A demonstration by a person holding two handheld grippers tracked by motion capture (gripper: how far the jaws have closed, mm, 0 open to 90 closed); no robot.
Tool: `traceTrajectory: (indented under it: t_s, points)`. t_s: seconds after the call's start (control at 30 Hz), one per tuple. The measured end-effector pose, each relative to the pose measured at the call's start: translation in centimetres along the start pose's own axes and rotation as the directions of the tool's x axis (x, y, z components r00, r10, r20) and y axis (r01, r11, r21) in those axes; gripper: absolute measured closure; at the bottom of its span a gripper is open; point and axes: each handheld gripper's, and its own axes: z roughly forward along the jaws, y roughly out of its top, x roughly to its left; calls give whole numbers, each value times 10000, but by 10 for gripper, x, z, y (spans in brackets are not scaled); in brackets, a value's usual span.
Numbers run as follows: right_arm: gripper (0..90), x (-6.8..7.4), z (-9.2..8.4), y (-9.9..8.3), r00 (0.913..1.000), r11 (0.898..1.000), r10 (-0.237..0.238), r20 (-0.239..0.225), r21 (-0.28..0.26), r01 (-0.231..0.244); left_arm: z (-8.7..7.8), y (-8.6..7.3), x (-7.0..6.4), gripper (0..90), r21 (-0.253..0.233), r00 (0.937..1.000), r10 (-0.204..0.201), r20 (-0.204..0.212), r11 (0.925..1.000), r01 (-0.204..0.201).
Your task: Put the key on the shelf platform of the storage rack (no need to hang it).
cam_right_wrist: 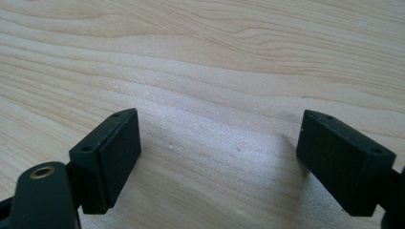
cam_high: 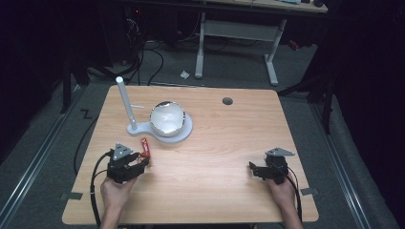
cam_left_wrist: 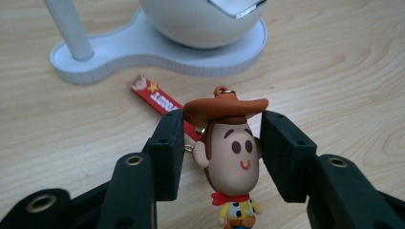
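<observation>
in the left gripper view, a little cowboy doll point(cam_left_wrist: 232, 157) is seen squeezed between the jaws of the left gripper point(cam_left_wrist: 222, 155), with its red strap point(cam_left_wrist: 155, 98) lying on the table point(cam_left_wrist: 334, 71) toward 11 o'clock. from the high view the doll is hidden at the left gripper point(cam_high: 142, 163); just the strap point(cam_high: 145, 147) can be made out. the white stand point(cam_high: 160, 125) is cut off. the right gripper point(cam_right_wrist: 217, 157) is held wide open.

room: dim | floor point(cam_high: 229, 71): grey | white-legged desk point(cam_high: 237, 29) behind | cables point(cam_high: 148, 57) on floor
</observation>
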Motion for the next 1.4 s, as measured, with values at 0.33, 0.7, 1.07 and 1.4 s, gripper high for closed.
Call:
traceTrajectory:
  t_s: [0.33, 0.7, 1.07, 1.4]
  points:
    - [149, 0, 0, 0, 10000, 10000, 7, -21, -2, -7, -12, 23, -25, 524, 84, 9981, -429, 437, 9991, 426]
    - [150, 0, 0, 0, 10000, 10000, 5, -25, -2, -5, -27, 49, -57, 524, 265, 9884, -768, 1313, 9969, 739]
    - [150, 0, 0, 0, 10000, 10000, 9, -36, 0, -9, -22, 60, -84, 524, 251, 9886, -645, 1364, 9978, 617]
    - [150, -1, 0, 0, 10000, 10000, -3, -37, -3, 3, -8, 73, -116, 523, 280, 9843, -582, 1667, 9981, 543]
